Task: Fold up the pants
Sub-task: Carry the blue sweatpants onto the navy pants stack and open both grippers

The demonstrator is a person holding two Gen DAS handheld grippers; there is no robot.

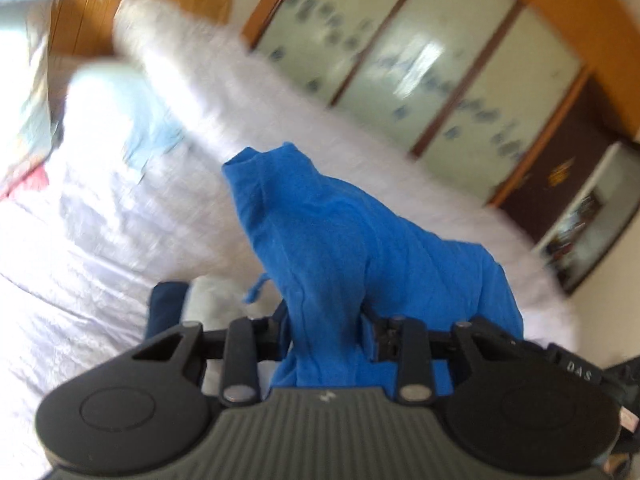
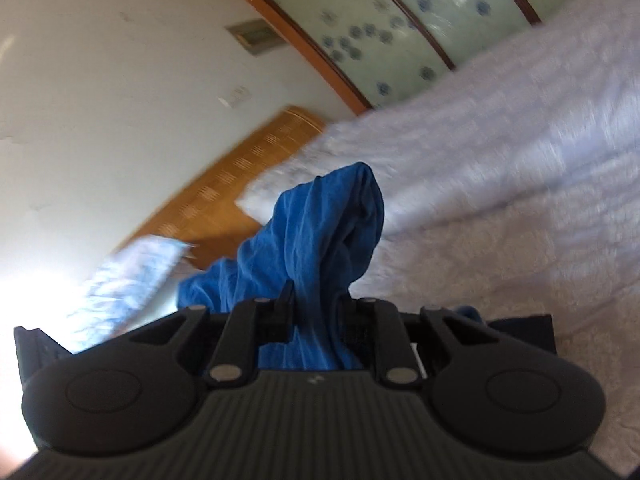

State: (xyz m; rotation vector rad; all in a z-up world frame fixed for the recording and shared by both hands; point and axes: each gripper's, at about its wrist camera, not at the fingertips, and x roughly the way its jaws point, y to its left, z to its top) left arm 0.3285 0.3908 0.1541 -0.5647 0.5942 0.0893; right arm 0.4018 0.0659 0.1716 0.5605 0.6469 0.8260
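Left wrist view: the blue pants (image 1: 340, 240) are bunched between the fingers of the left tool (image 1: 326, 332), which is clenched on the cloth. The fabric stands up and away from the jaws, its long axis running toward the top left, above the white bed (image 1: 100, 240). The tool tilts downward over the bed.

Right wrist view: the right tool (image 2: 314, 312) is clamped on another bunch of the pants (image 2: 316, 240), which rise forward and slightly right. The view is rolled, the bed (image 2: 500, 200) slanting, a wooden headboard (image 2: 240, 184) behind.
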